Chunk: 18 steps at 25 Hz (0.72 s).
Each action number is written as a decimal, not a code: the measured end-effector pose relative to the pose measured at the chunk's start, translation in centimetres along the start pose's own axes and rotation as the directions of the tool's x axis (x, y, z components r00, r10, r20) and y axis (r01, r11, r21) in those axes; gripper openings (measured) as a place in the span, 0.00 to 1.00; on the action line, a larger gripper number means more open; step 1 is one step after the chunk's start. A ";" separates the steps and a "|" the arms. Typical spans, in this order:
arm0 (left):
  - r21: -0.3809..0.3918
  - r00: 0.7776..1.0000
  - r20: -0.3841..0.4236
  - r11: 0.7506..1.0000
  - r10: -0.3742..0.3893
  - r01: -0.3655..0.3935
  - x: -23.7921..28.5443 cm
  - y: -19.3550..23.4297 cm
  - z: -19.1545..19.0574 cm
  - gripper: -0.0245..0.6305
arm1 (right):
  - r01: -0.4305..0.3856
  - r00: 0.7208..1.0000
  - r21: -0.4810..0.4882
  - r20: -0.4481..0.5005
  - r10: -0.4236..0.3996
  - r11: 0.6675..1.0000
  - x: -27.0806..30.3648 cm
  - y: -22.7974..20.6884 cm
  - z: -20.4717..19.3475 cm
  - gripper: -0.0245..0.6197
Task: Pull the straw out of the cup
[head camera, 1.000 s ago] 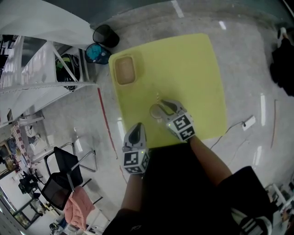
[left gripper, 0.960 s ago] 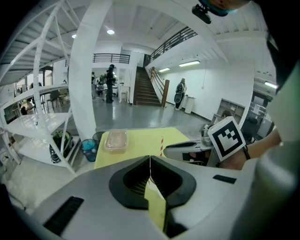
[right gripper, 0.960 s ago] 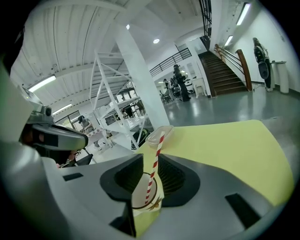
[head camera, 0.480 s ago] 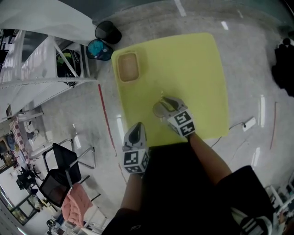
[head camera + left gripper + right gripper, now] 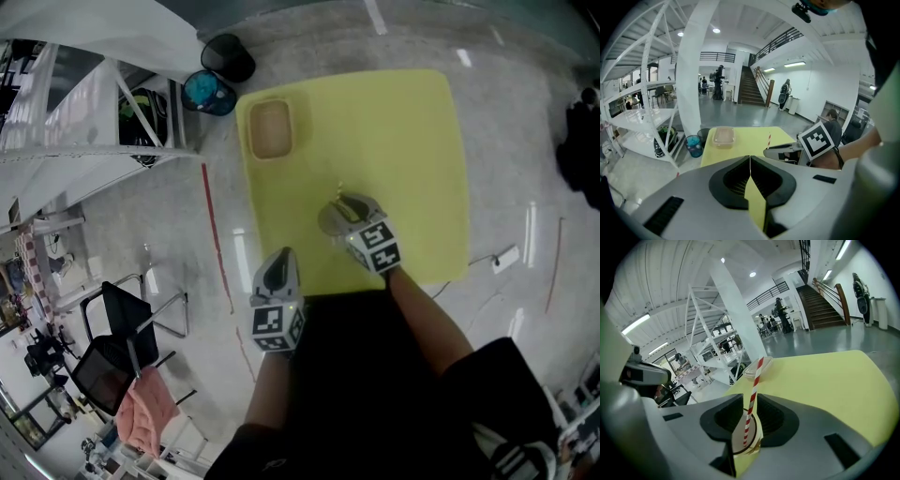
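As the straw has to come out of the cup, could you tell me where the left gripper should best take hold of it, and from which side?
Probably the straw's bare upper length, above the cup, coming from the left with the left gripper, now shut, opened first. The straw stands almost upright, and the right gripper clasps the cup, so only the top is free.

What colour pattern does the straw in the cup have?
The straw has red and white stripes; the right gripper view shows it best.

Glossy grey floor (image 5: 511,112), white shelving frame (image 5: 94,150), black chair (image 5: 117,330), staircase (image 5: 750,90) under ceiling lights (image 5: 716,31)
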<state>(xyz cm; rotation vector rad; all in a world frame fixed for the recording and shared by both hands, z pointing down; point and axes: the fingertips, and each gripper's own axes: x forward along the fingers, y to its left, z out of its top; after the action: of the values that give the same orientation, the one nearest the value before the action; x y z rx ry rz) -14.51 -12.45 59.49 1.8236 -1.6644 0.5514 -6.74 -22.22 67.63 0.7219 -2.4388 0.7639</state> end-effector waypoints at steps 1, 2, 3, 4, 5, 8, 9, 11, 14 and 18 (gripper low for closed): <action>-0.001 1.000 0.000 1.000 0.002 -0.002 -0.1 0.1 -0.1 0.11 | 0.001 1.000 0.001 -0.001 -0.001 1.000 0.1 0.1 0.0 0.19; -0.004 1.000 -0.001 1.000 0.005 -0.005 -0.2 0.3 -0.2 0.11 | 0.001 1.000 0.001 -0.002 -0.001 1.000 0.2 0.1 -0.1 0.19; -0.007 1.000 -0.001 1.000 0.008 -0.008 -0.4 0.4 -0.3 0.11 | 0.002 1.000 0.002 -0.003 -0.002 1.000 0.3 0.2 -0.1 0.19; -0.010 1.000 -0.002 1.000 0.009 -0.009 -0.5 0.5 -0.4 0.11 | 0.004 1.000 0.003 -0.003 -0.004 1.000 0.3 0.3 -0.2 0.19; -0.010 1.000 -0.003 1.000 0.010 -0.010 -0.6 0.6 -0.5 0.11 | 0.005 1.000 0.003 -0.004 -0.005 1.000 0.4 0.4 -0.2 0.19; -0.012 1.000 -0.004 1.000 0.013 -0.013 -0.8 1.1 -0.8 0.11 | 0.013 1.000 0.005 -0.009 -0.013 1.000 0.6 0.4 -0.4 0.19; -0.014 1.000 -0.003 1.000 0.013 -0.013 -0.8 1.1 -0.8 0.11 | 0.016 1.000 0.005 -0.010 -0.015 1.000 0.7 0.4 -0.4 0.19; -0.016 1.000 0.000 1.000 0.013 -0.013 -1.0 1.2 -0.8 0.11 | 0.019 1.000 0.006 -0.014 -0.019 1.000 0.7 0.4 -0.4 0.19; -0.019 1.000 -0.002 1.000 0.017 -0.017 -1.3 1.2 -0.9 0.11 | 0.023 1.000 0.010 -0.017 -0.022 1.000 0.7 0.5 -0.5 0.19; -0.015 1.000 -0.010 1.000 0.022 -0.022 -1.5 1.6 -1.2 0.11 | 0.025 0.999 0.016 -0.020 -0.025 1.000 0.8 0.5 -0.7 0.19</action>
<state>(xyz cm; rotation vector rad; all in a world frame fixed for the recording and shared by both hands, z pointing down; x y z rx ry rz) -16.14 -10.54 59.60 1.7917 -1.6795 0.5545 -7.44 -21.68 68.38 0.7464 -2.4035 0.7789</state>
